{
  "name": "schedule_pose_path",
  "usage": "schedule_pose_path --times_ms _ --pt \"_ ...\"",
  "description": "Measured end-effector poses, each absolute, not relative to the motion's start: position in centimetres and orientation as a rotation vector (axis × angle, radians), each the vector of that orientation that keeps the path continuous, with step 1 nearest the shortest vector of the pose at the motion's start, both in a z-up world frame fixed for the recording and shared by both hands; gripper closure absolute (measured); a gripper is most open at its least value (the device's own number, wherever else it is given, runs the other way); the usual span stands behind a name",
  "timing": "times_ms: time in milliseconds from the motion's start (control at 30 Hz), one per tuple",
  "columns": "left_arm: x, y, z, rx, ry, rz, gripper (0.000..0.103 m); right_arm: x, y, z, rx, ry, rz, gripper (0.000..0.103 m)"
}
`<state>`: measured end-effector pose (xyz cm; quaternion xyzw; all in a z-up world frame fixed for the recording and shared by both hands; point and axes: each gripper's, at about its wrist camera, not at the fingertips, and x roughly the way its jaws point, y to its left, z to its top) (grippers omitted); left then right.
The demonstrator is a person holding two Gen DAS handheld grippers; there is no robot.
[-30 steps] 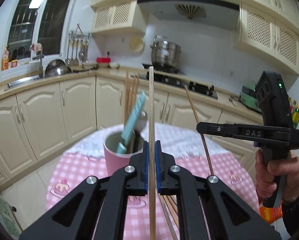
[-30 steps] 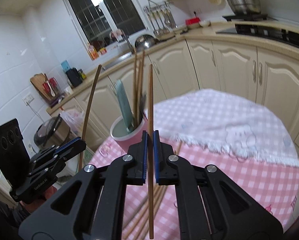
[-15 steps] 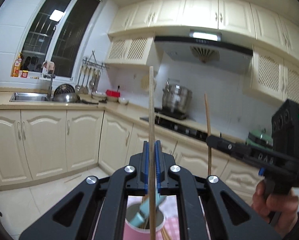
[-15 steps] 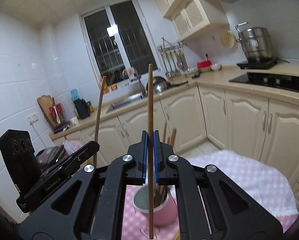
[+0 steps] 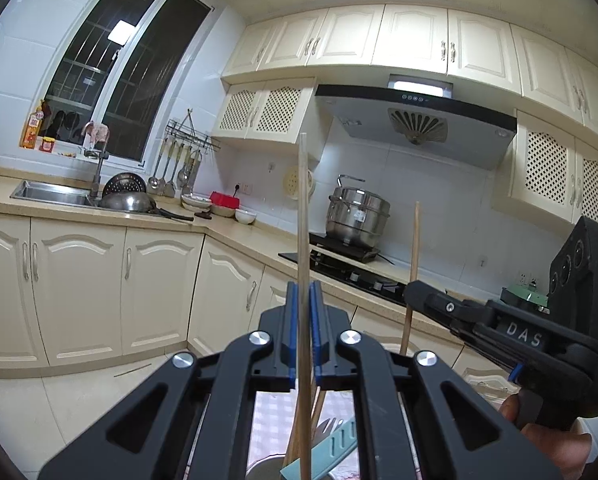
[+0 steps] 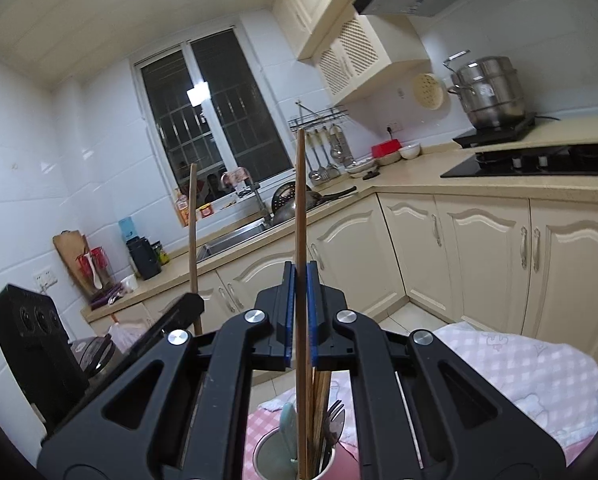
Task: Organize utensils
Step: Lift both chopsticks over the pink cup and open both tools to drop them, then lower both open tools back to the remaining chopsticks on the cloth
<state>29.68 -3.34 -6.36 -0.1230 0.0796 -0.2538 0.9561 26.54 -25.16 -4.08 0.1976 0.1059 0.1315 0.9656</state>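
My left gripper (image 5: 303,286) is shut on a pale wooden chopstick (image 5: 303,200) that stands upright between its blue pads. Its lower end hangs over the pink cup (image 5: 259,467) at the bottom edge, beside a teal utensil (image 5: 339,444) and other chopsticks. My right gripper (image 6: 301,266) is shut on a darker chopstick (image 6: 300,200), also upright, its lower end down at the mouth of the cup (image 6: 261,446), which holds a fork (image 6: 335,412) and several chopsticks. Each view shows the other gripper (image 5: 413,296) (image 6: 193,300) close by with its stick.
A pink checked tablecloth (image 6: 519,368) covers the round table under the cup. Cream cabinets (image 5: 79,288), a sink (image 5: 51,194) and a hob with a steel pot (image 5: 357,216) run along the walls behind. A person's hand (image 5: 555,440) grips the right handle.
Both grippers have risen and tipped upward with their chopsticks. The cup and table have slid to the bottom of both views and the kitchen walls fill the rest.
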Motion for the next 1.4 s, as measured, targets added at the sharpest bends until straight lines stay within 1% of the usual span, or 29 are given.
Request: schedule_pose_path --times_ms 467,633,667,700,733,767,800,833,900,967,1000,1067,1133,1400 --pt "31.7 -3.9 -10.1 -0.23 0.196 -0.496 0.098 28.2 -24.1 -6.6 0.396 0.252 0.253 0.097" --pt "31.7 -4.6 -11.7 -0.197 0.232 -0.52 0.096 28.5 -24.2 -7.6 0.4 0.319 0.273 0.095" --pt "31.5 -4.5 -11.9 -0.193 0.245 -0.525 0.091 28.3 -24.4 -7.7 0.402 0.327 0.264 0.087" --pt "31.5 -4.5 -11.9 -0.191 0.25 -0.526 0.073 28.0 -24.6 -7.7 0.403 0.324 0.254 0.076" --pt "31.2 -4.3 -11.9 -0.191 0.248 -0.521 0.062 27.7 -24.8 -7.6 0.409 0.314 0.248 0.039" --pt "30.8 -3.9 -11.8 -0.196 0.24 -0.514 0.045 27.3 -25.1 -7.5 0.416 0.298 0.243 0.026" --pt "30.7 -3.8 -11.6 -0.197 0.237 -0.512 0.039 27.0 -25.3 -7.3 0.415 0.289 0.238 0.026" --pt "30.4 -3.6 -11.4 -0.193 0.236 -0.508 0.037 26.7 -25.5 -7.0 0.409 0.285 0.235 0.026" --pt "29.9 -3.3 -10.9 -0.181 0.233 -0.491 0.026 26.3 -26.1 -6.6 0.417 0.281 0.224 0.025" --pt "29.4 -3.0 -10.4 -0.174 0.23 -0.476 0.019 26.0 -26.5 -6.3 0.423 0.281 0.216 0.017" --pt "29.2 -2.9 -10.0 -0.169 0.231 -0.467 0.015 25.8 -26.7 -6.2 0.425 0.278 0.209 0.014" --pt "28.6 -2.7 -9.5 -0.161 0.233 -0.453 0.011 25.3 -27.1 -5.8 0.423 0.276 0.195 0.009" --pt "27.9 -2.6 -8.9 -0.145 0.237 -0.437 0.009 24.9 -27.5 -5.6 0.42 0.284 0.182 0.007" --pt "25.7 -2.5 -7.4 -0.118 0.278 -0.393 0.007 24.0 -28.6 -5.6 0.407 0.353 0.145 0.006"
